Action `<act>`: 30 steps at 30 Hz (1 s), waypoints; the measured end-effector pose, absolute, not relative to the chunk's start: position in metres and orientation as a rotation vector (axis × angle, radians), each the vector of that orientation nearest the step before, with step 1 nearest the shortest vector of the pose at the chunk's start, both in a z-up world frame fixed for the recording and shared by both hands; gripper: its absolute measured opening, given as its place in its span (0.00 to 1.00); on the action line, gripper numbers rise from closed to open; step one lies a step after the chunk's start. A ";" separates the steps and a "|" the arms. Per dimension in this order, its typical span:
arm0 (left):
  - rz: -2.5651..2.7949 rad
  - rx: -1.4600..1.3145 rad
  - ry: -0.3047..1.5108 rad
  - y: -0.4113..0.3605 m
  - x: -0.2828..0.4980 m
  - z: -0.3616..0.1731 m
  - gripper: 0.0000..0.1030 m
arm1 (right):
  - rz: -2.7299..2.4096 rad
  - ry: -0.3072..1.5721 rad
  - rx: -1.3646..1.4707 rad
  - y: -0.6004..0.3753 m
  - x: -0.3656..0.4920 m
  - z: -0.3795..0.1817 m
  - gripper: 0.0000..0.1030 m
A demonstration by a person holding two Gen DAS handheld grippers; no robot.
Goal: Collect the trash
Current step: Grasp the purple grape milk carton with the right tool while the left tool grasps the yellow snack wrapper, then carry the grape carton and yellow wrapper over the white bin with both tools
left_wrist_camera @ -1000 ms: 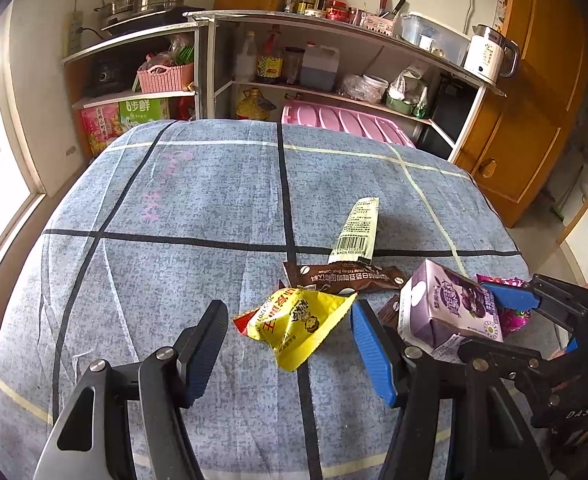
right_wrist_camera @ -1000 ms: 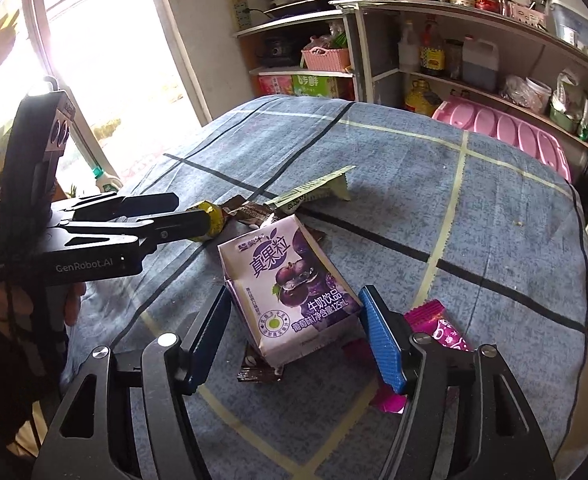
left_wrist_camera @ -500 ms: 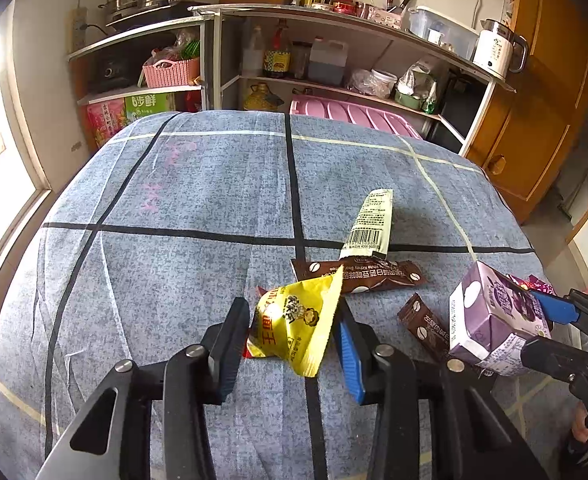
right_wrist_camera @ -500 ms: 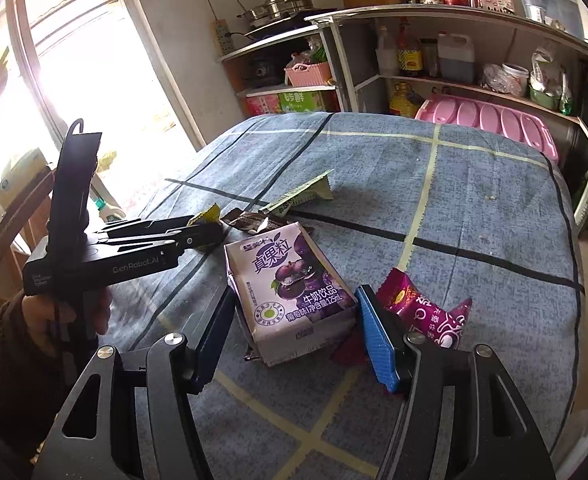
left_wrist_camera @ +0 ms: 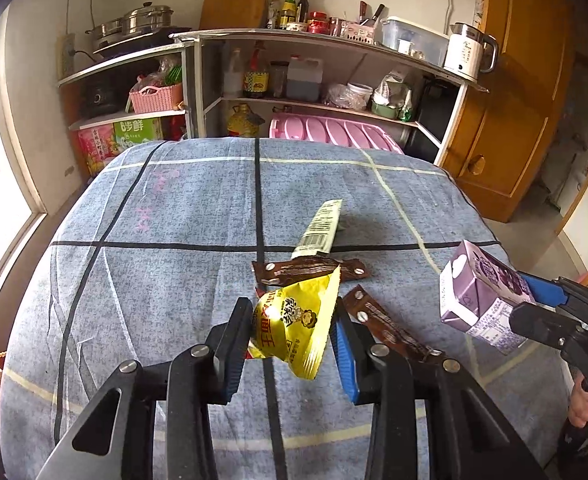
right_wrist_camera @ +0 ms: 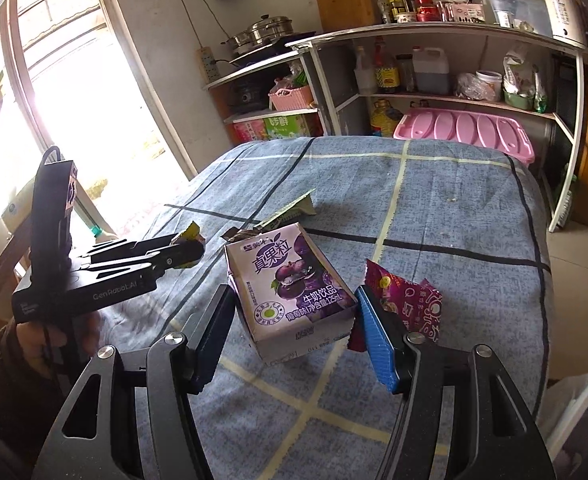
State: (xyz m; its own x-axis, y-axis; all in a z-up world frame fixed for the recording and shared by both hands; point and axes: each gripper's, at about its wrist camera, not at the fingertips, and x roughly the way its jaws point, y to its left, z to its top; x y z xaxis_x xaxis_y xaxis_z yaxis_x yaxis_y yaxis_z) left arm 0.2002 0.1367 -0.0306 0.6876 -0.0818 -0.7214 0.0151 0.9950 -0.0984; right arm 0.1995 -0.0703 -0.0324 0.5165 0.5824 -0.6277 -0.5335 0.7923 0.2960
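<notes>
My left gripper [left_wrist_camera: 292, 334] is shut on a yellow snack wrapper [left_wrist_camera: 294, 326] and holds it above the blue checked tablecloth [left_wrist_camera: 174, 216]. My right gripper [right_wrist_camera: 294, 328] is shut on a purple drink carton [right_wrist_camera: 290, 292], lifted off the table; the carton also shows in the left wrist view [left_wrist_camera: 479, 296]. On the cloth lie two brown wrappers [left_wrist_camera: 309, 270] [left_wrist_camera: 385, 326], a white barcode wrapper [left_wrist_camera: 319, 230] and a magenta wrapper [right_wrist_camera: 405, 300].
Shelves [left_wrist_camera: 313, 68] with bottles, pots and a pink basket stand behind the table. A pink lid [left_wrist_camera: 333, 134] sits by the far edge. A wooden cabinet [left_wrist_camera: 509, 92] is at the right. A window [right_wrist_camera: 54, 92] is at the left.
My left gripper closed on the yellow wrapper and lifted it. My right gripper lifted the purple carton off the table, uncovering the magenta wrapper.
</notes>
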 end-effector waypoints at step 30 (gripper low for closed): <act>-0.367 0.065 0.727 -0.037 0.145 0.017 0.38 | 0.435 0.627 0.198 -0.214 0.107 0.016 0.60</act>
